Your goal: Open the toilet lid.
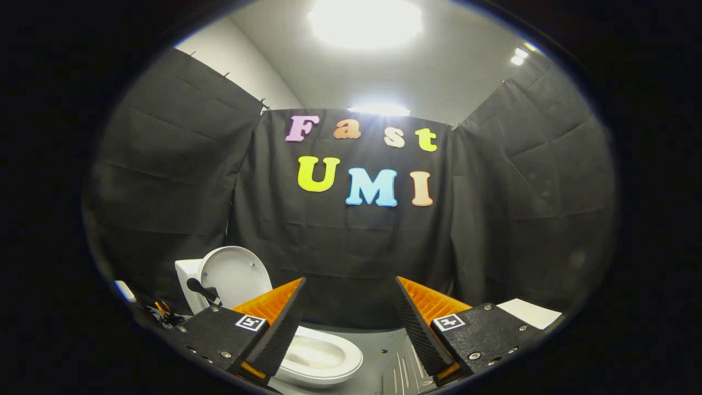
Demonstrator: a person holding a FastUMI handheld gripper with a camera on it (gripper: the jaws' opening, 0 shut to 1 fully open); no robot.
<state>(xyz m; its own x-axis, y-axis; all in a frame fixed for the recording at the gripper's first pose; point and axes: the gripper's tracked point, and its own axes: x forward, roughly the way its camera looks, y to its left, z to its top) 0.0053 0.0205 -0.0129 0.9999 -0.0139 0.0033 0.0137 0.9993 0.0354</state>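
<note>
A white toilet [321,356] stands low on the floor, partly behind my left finger. Its lid [236,274] is raised upright and leans back against the white tank [186,274], so the bowl and seat rim lie uncovered. My gripper [351,296] is open, fingers spread wide with nothing between them. It hangs above and in front of the toilet, apart from the lid, which sits beyond the left finger [279,323].
Black cloth walls close in the booth on three sides. A grey floor with ridged strips [397,373] lies beside the bowl. A white flat sheet [529,312] shows past the right finger. Loose wires [162,312] lie left of the tank.
</note>
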